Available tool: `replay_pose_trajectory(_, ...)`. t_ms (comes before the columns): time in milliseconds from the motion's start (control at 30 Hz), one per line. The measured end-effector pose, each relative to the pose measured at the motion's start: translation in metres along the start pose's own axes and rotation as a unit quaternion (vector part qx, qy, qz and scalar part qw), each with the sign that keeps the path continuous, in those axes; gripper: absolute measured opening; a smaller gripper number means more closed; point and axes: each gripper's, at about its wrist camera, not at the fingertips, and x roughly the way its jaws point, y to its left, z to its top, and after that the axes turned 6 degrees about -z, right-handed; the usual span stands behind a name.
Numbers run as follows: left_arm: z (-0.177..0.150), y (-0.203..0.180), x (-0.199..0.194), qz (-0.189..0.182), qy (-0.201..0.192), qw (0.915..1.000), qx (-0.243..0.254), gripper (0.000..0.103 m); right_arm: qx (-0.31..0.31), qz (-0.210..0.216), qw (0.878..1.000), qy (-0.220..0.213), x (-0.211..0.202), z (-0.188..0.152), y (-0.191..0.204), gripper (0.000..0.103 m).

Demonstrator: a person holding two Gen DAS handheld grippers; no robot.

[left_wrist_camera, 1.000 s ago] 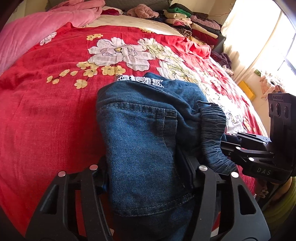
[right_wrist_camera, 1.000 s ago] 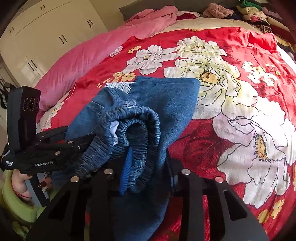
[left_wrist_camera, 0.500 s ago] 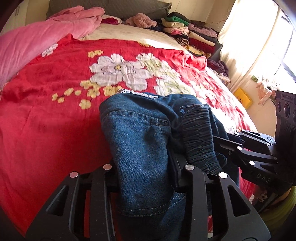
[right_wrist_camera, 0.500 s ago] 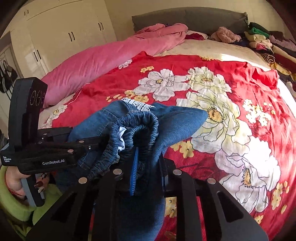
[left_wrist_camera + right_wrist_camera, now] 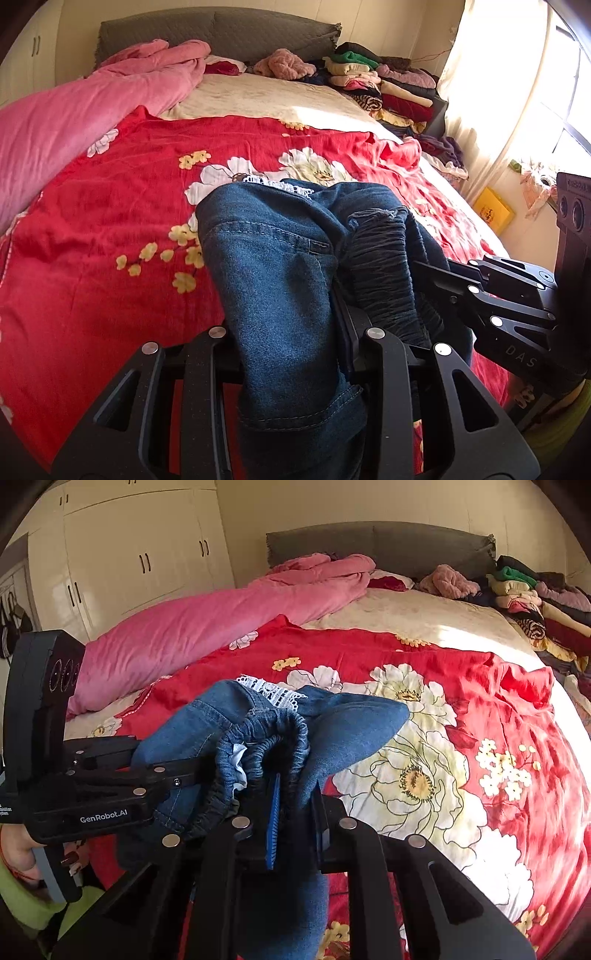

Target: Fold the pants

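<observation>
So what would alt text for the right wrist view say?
Black tongs closing on bunched blue jeans above a red floral bedspread. A second pair of tongs grips the elastic waistband from the left; a pink duvet lies behind.

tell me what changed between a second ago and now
Both grippers lifted the jeans higher off the red floral bedspread; more headboard shows. The left gripper narrowed on the denim, and the right gripper is closing on the waistband. The folded clothes pile is unchanged.
</observation>
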Motion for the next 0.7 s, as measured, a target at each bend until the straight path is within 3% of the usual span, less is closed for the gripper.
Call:
replay_pose_trajectory(300,0.008,0.006,0.013,0.011,-0.003,0.9999,-0.001,0.026,0.013,-0.002,1.000,0.005,0.018,0.005,-0.005,0.014)
replay_pose_trajectory(567,0.002,0.012,0.031,0.023,0.017,0.9996,-0.002,0.029,0.040,-0.020,0.998,0.045,0.038,-0.006,-0.020,0.018)
replay_pose_trajectory(700,-0.001,0.017,0.037,0.030,0.030,0.9991,-0.004,0.038,0.033,-0.052,0.996,0.063,0.043,-0.017,-0.024,0.048)
